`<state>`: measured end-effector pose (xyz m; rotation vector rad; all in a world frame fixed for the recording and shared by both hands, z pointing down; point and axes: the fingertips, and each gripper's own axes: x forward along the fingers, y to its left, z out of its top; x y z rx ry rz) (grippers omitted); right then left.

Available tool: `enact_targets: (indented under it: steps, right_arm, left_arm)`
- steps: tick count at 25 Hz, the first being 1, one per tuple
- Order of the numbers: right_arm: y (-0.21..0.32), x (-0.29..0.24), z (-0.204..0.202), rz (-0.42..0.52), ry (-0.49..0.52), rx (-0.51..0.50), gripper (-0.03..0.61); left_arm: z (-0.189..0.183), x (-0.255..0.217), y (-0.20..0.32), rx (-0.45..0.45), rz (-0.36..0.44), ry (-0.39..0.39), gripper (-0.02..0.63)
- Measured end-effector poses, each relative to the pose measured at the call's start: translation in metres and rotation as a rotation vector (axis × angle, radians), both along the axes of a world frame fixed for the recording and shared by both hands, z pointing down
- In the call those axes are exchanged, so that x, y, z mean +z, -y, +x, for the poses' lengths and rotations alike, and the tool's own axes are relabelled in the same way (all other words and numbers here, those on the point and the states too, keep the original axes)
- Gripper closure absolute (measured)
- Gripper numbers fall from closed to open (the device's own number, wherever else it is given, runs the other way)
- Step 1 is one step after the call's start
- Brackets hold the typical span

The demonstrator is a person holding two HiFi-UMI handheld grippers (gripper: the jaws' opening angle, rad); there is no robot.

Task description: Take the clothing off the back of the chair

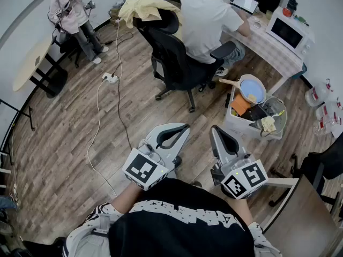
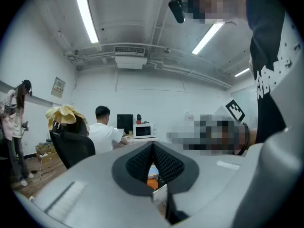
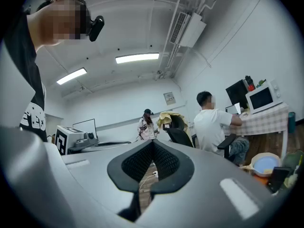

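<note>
A pale yellow garment (image 1: 143, 8) hangs over the back of a black office chair (image 1: 172, 58) at the far side of the room; it shows again as the yellow garment (image 2: 61, 113) in the left gripper view and as the yellow garment (image 3: 169, 118) in the right gripper view. A person in a white shirt (image 1: 206, 17) sits at the desk beside that chair. My left gripper (image 1: 185, 126) and right gripper (image 1: 215, 128) are held close to my body, far from the chair, both shut and empty, pointing level.
A white cable with a power strip (image 1: 110, 78) trails across the wooden floor between me and the chair. A white bin (image 1: 253, 123) with a blue-lined pan and clutter stands to the right. A second person (image 1: 75, 15) stands at the far left. A microwave (image 1: 289, 32) sits on the desk.
</note>
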<state>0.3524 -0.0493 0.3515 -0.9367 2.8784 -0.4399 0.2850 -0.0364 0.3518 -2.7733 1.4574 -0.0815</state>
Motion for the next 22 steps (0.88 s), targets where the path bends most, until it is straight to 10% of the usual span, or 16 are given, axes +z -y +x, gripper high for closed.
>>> enact_targets:
  steps: [22]
  right_arm:
    - [0.050,0.005,-0.047,-0.012,-0.016,0.010,0.563]
  left_arm:
    - [-0.066,0.006,0.057,-0.034,0.011,-0.016,0.612]
